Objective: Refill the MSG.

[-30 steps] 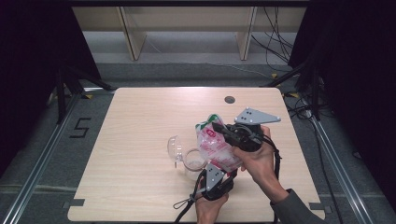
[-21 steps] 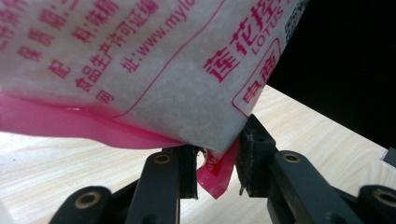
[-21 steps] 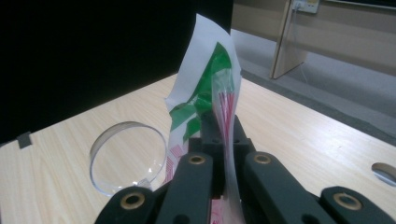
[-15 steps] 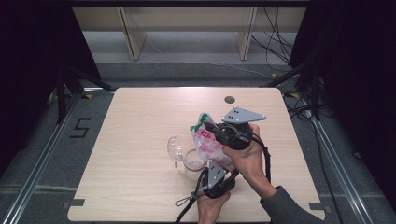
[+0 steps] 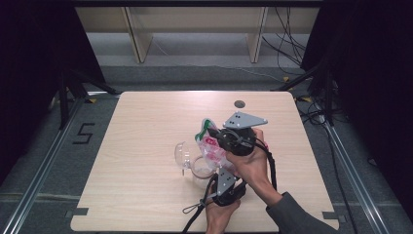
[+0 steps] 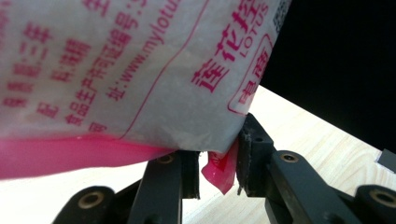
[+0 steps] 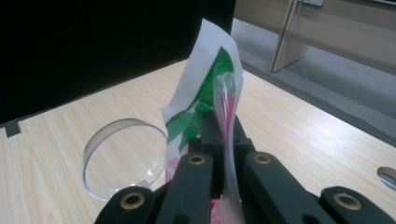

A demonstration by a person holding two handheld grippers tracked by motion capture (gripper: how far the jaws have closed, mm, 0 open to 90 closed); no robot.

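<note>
A plastic bag [image 5: 210, 146] with pink print and a green-and-white top hangs between both grippers over the table's middle. My right gripper [image 5: 214, 132] is shut on the bag's upper edge; in the right gripper view the thin film of the bag [image 7: 205, 93] rises out of the closed right gripper [image 7: 219, 126]. My left gripper [image 5: 218, 166] comes from below, and its jaws clamp the bag's bulky bottom corner. In the left gripper view the bag [image 6: 140, 70] looms over the left gripper [image 6: 217, 158], a pink flap hanging in the gap. A clear round container [image 5: 200, 166] sits under the bag with its lid [image 5: 182, 153] tipped open.
A small dark disc [image 5: 239, 103] lies near the table's far edge, also seen as the disc [image 7: 387, 176] in the right gripper view. The wooden table [image 5: 136, 126] has bare room to the left and far side. Shelf legs stand on the floor behind it.
My right gripper has carried the bag's top a little to the left, closer over the clear container. The left gripper has stayed where it was.
</note>
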